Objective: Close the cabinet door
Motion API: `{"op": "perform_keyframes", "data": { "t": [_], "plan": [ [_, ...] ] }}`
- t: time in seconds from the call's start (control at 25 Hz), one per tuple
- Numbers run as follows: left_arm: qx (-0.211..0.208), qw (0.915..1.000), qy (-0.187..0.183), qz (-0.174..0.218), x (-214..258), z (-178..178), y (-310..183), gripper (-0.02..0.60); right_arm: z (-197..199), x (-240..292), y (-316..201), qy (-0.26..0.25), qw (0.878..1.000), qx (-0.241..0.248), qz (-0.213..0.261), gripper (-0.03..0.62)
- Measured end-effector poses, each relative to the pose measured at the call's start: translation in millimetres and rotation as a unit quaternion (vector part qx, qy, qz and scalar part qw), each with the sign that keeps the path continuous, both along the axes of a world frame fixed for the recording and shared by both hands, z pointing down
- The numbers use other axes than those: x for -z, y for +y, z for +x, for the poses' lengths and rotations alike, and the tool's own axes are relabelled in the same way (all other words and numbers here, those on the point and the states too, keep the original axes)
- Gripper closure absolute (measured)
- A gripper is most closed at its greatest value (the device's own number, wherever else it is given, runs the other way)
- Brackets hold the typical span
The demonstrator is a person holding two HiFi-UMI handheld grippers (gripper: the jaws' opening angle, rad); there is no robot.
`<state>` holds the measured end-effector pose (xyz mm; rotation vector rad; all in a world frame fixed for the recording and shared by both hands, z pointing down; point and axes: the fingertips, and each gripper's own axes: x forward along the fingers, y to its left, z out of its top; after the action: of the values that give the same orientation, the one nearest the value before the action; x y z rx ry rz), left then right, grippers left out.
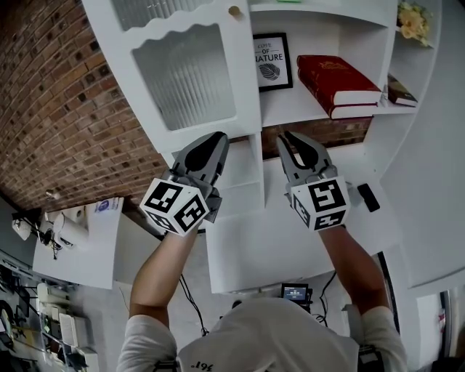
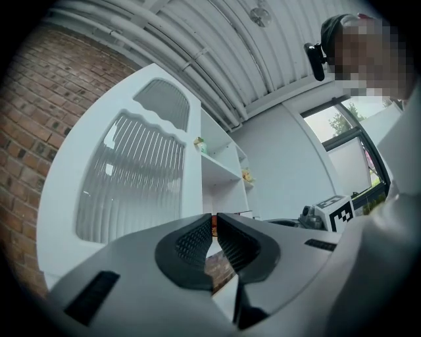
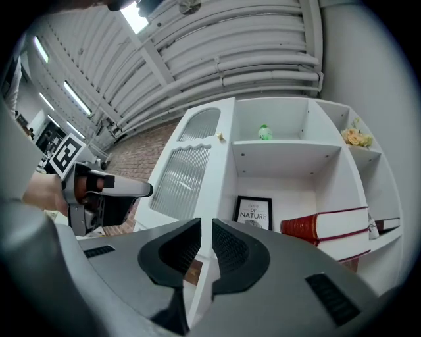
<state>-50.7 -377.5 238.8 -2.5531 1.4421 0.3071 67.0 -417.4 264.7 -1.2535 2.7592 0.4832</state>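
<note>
The white cabinet [image 1: 327,120] stands with its door [image 1: 189,73] swung out to the left; the door has a ribbed glass panel and a small knob [image 1: 234,11] at its free edge. My left gripper [image 1: 218,139] is shut and empty, just below the door's lower corner and apart from it. My right gripper [image 1: 296,139] hangs in front of the open shelf, jaws a narrow gap apart with nothing between them. The door [image 2: 131,178] fills the left gripper view beyond the left gripper [image 2: 214,217]. In the right gripper view the right gripper [image 3: 206,224] faces the door [image 3: 187,171] and shelves.
On the shelves are a framed print [image 1: 272,62], a red book [image 1: 338,80], yellow flowers [image 1: 410,22] and a small green thing [image 3: 264,131]. A brick wall [image 1: 65,94] lies left of the door. A white side table [image 1: 80,247] stands lower left.
</note>
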Motion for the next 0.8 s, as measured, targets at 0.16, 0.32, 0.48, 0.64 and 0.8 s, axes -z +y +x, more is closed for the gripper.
{"op": "perform_keyframes", "data": {
  "t": [0.16,0.32,0.48,0.64,0.8],
  "plan": [
    [0.002,0.9996,0.017,-0.025,-26,-3,0,0.551,2,-17,0,-0.005,1.000,0.000,-0.021,0.525],
    [0.006,0.9986,0.025,-0.045,-50,-7,3,0.551,4,-32,-2,-0.004,0.999,-0.004,-0.037,0.525],
    [0.010,0.9973,0.035,-0.064,-71,-12,7,0.551,3,-44,-1,-0.005,0.999,-0.006,-0.051,0.525],
    [0.013,0.9960,0.045,-0.076,-88,-16,12,0.551,1,-53,2,-0.005,0.998,-0.005,-0.059,0.525],
    [0.006,0.9950,0.051,-0.085,-100,-14,20,0.551,-1,-62,7,-0.007,0.998,-0.006,-0.070,0.525]
  ]
}}
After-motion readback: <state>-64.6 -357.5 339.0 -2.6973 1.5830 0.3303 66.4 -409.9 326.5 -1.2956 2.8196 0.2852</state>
